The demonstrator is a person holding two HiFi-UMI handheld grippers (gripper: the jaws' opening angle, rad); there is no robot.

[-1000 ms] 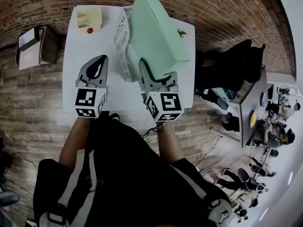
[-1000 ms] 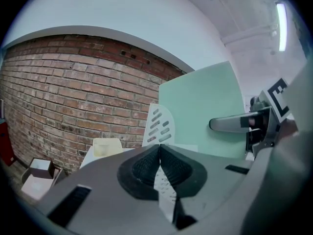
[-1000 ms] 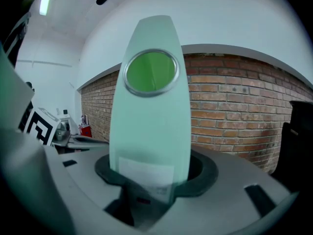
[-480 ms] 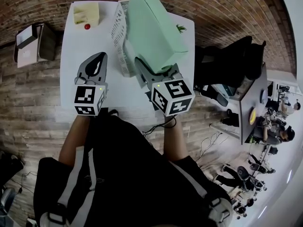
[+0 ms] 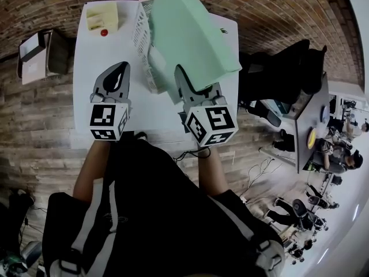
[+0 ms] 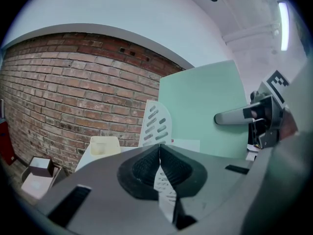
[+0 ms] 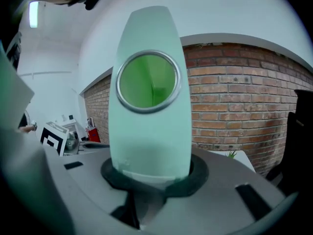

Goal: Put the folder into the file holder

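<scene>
A mint green folder (image 5: 193,36) hangs tilted above the table, its lower left corner over the white perforated file holder (image 5: 143,30). My right gripper (image 5: 193,88) has the folder's spine (image 7: 149,126) between its pads, and its jaws are closing on it. A metal-rimmed finger hole (image 7: 148,81) shows in the spine. My left gripper (image 5: 119,69) hovers over the table to the left of the holder, shut and empty. From the left gripper (image 6: 159,150) view, the folder (image 6: 203,106) stands behind the holder (image 6: 155,126).
A pale yellow box (image 5: 102,17) and a small red object (image 5: 104,32) sit at the far left corner of the white table (image 5: 95,59). A cardboard box (image 5: 37,53) lies on the floor to the left. A dark chair (image 5: 277,68) stands to the right.
The right gripper has shifted a little right and twisted, and the folder has swung wider over the table's right side. The left gripper has stayed still.
</scene>
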